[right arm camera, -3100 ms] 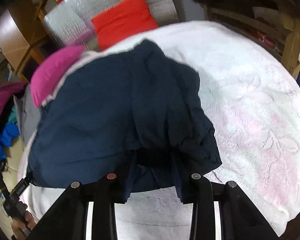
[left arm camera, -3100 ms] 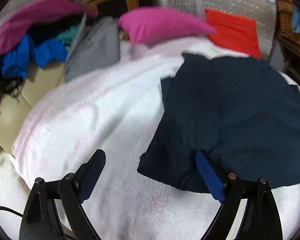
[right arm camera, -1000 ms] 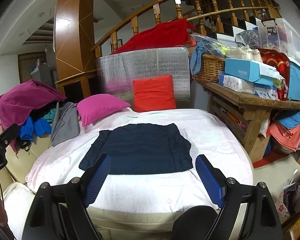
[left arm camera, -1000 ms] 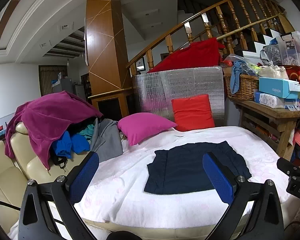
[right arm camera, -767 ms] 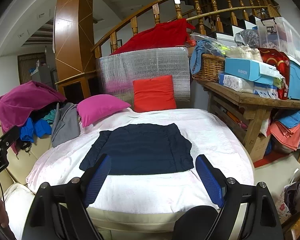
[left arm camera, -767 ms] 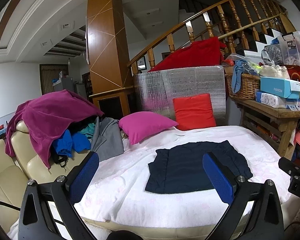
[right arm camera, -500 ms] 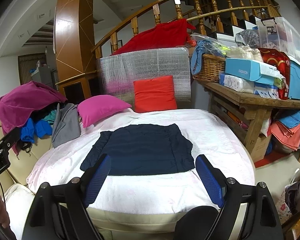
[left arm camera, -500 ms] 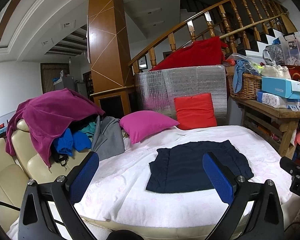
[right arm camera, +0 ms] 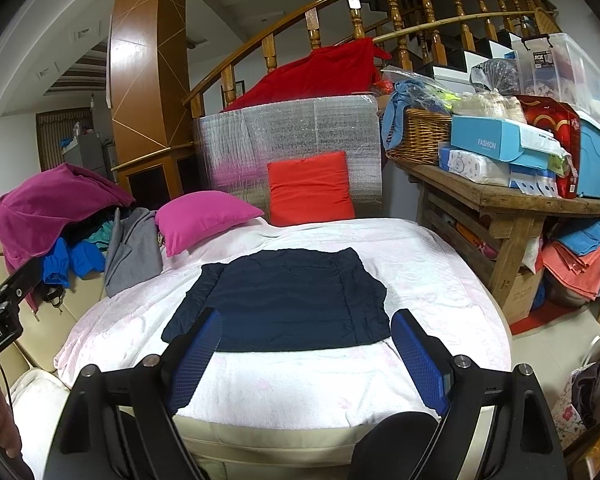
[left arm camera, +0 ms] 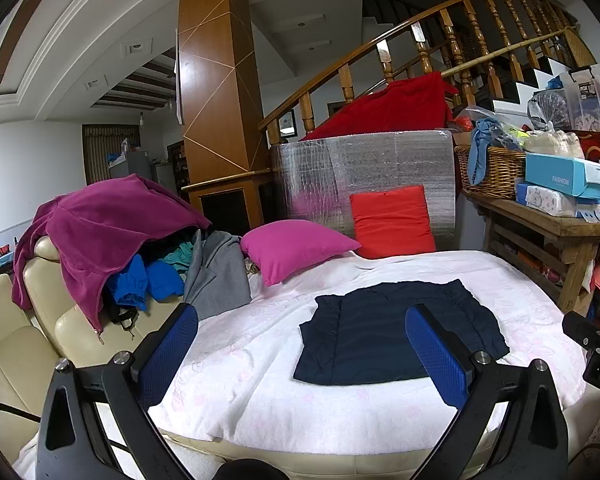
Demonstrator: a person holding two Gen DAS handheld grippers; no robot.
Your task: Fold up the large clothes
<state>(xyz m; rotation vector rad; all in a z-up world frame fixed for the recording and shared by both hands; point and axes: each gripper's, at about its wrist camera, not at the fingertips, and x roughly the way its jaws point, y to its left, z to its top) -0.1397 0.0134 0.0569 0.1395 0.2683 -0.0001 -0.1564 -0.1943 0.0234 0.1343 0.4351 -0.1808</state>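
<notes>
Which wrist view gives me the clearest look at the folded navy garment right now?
The right wrist view: the navy garment lies centred and square-on, all edges visible. In the left wrist view it sits off to the right, its near edge partly behind a gripper finger.

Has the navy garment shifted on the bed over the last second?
No. In the right wrist view the navy garment lies folded flat in the same spot on the white blanket, just as far in front of the red cushion.
</notes>
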